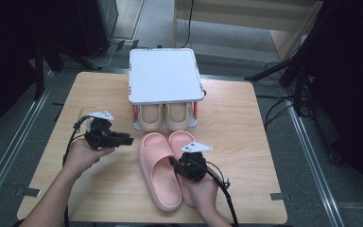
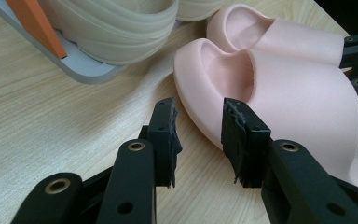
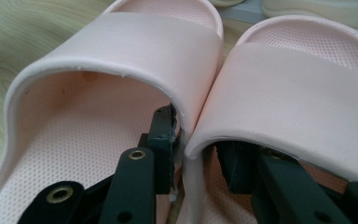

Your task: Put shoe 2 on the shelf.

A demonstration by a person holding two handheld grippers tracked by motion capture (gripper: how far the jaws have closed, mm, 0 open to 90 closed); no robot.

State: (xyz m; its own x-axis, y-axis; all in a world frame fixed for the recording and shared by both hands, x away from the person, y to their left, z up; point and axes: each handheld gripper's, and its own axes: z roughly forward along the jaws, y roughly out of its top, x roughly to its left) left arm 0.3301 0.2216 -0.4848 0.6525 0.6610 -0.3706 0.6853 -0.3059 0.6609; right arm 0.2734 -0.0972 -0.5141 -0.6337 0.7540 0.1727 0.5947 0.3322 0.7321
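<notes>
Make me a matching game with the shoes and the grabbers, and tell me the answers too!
Things:
1. pink slippers
2. beige slippers
3. left gripper
4. right gripper

States:
A. on the bottom shelf of the white rack
B. open, holding nothing
C. side by side on the table
D. jaws pinching both pink straps together

Pairs: 1-C, 2-A, 3-B, 4-D

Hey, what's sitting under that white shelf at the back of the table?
Under the white shelf sits a pair of beige slippers, toes facing forward. Their heel ends are hidden by the shelf top.
</notes>
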